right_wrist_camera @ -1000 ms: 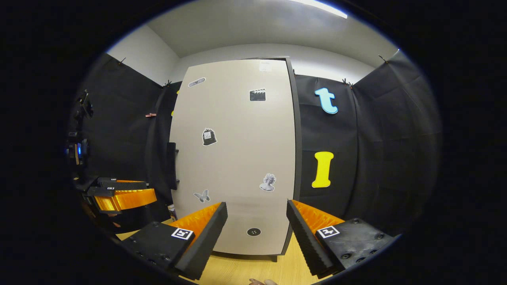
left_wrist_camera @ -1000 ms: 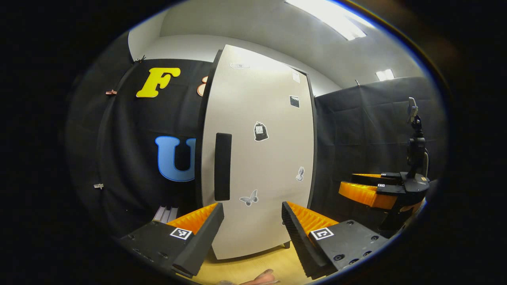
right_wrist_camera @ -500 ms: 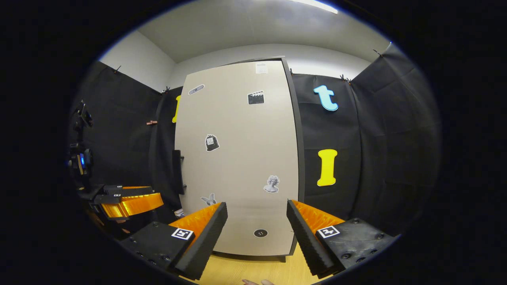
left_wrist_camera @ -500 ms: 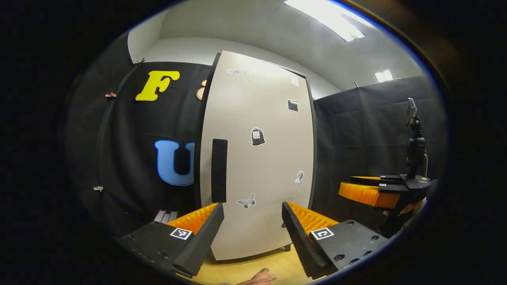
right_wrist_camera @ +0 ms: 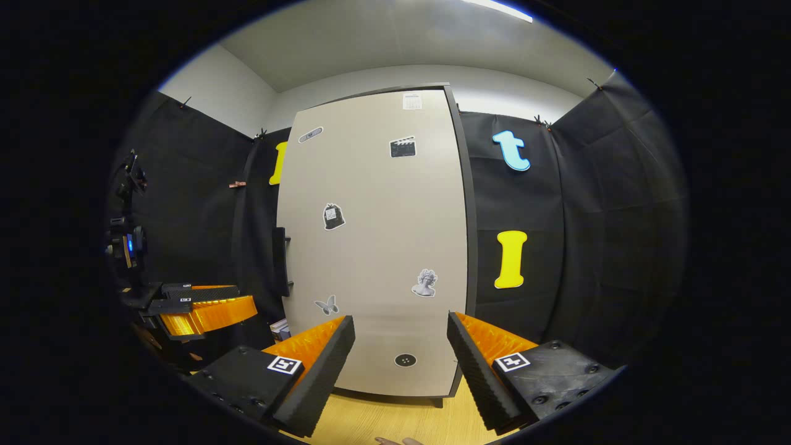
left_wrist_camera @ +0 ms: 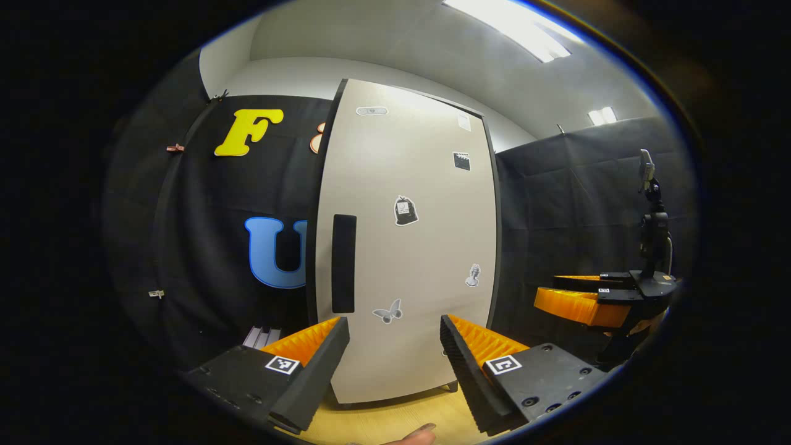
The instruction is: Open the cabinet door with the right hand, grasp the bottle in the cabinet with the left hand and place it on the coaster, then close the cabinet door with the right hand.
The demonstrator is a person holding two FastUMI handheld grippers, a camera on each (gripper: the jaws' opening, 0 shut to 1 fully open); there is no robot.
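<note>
Cabinet door (right_wrist_camera: 377, 241) closed, bottle presumably hidden behind it. Right gripper (right_wrist_camera: 400, 364) wide, empty, facing door, likely lining up on handle (left_wrist_camera: 343, 262). Left gripper (left_wrist_camera: 394, 361) wide, empty, waiting near handle.

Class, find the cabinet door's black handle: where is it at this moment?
In the left gripper view, the black handle stands upright near the left edge of the closed cabinet door, left of the butterfly sticker and above the left gripper.

The cabinet door (right_wrist_camera: 377, 241) stands shut on the table (right_wrist_camera: 383, 423), handle (left_wrist_camera: 343, 262) at its left edge
</note>
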